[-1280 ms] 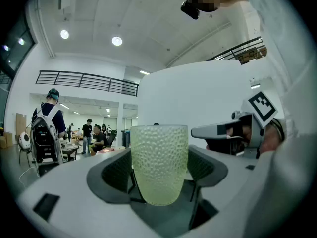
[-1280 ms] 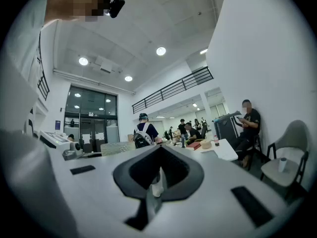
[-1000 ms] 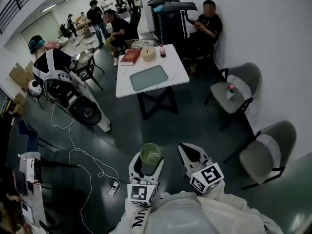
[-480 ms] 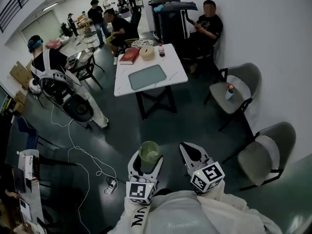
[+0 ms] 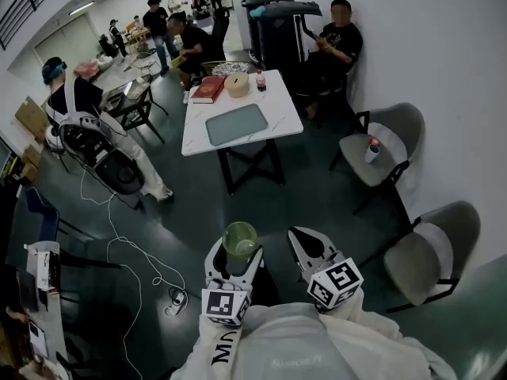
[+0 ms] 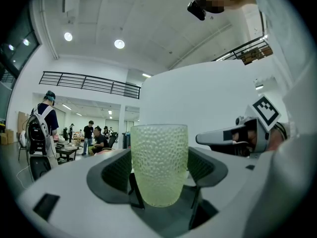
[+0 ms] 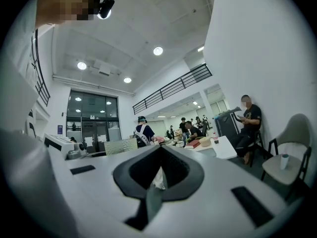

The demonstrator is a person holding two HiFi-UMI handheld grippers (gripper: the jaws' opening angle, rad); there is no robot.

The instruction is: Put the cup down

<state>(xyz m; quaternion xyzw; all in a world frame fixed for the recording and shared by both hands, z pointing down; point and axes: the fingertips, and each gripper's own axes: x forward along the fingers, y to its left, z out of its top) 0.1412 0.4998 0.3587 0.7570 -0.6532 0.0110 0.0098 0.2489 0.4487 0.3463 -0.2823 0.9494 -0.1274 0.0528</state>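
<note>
The dark floor (image 5: pixel 198 204) is taking up most of the head view, with a white cable (image 5: pixel 119 244) trailing across it at the left. A white table (image 5: pixel 277 105) is standing well ahead of the person and is carrying a grey tray (image 5: pixel 236 124), a red book (image 5: pixel 209 90), a round container (image 5: pixel 237 85) and a bottle (image 5: pixel 260 80). Two grey chairs are sitting along the right wall: the farther chair (image 5: pixel 392 129) is bearing a small white container (image 5: pixel 371 150), and the nearer chair (image 5: pixel 436 240) is standing off to the right of the grippers. The left gripper (image 5: pixel 238 258) is being held low, close in front of the person's body, with its jaws pinching the cup (image 6: pixel 158 165) from both sides. The cup — pale green, dimpled, translucent — is standing upright between those jaws, in the air above the floor and well apart from the table. The right gripper (image 5: pixel 306 242) is hovering just beside the left one, its jaws pressing together at the tips with nothing between them.
</note>
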